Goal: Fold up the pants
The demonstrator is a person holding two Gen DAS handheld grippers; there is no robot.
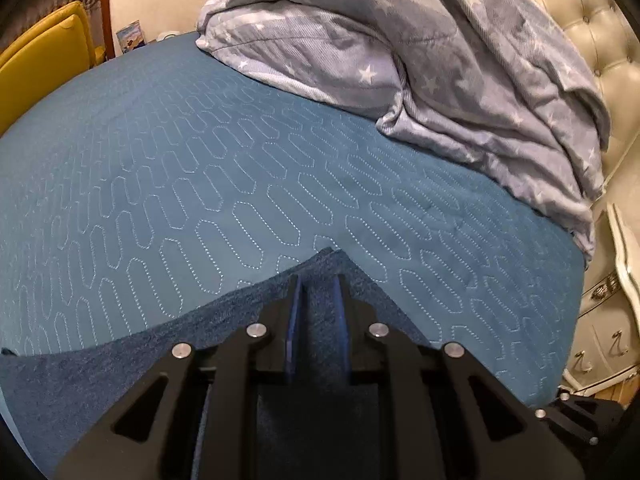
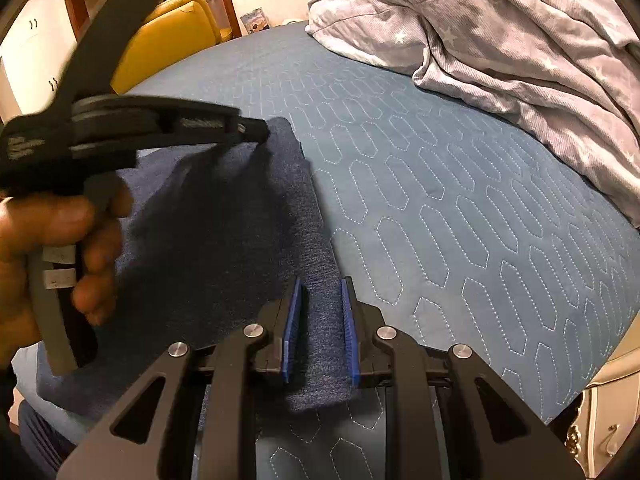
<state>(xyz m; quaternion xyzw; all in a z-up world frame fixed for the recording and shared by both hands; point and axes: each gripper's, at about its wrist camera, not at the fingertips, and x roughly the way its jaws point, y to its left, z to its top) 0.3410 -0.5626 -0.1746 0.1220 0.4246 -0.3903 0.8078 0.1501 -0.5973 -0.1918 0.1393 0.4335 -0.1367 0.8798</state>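
Observation:
Dark blue pants (image 2: pixel 224 232) lie flat on the teal quilted bed cover (image 2: pixel 440 200), stretching from the near edge away to the far left. My right gripper (image 2: pixel 320 292) is open, its blue pads (image 2: pixel 347 320) straddling the pants' near right edge just above the cloth. My left gripper (image 1: pixel 318 280) is open over a far corner of the pants (image 1: pixel 120 364), its jaws a little apart with cloth showing between them. In the right wrist view the left gripper's tip (image 2: pixel 256 130) hovers at the pants' far end, held by a hand (image 2: pixel 60 240).
A crumpled grey star-print duvet (image 1: pixel 420 60) is piled at the head of the bed against a cream tufted headboard (image 1: pixel 592 20). A yellow chair (image 2: pixel 176 32) stands beyond the far side. A cream nightstand (image 1: pixel 608 320) stands at the right.

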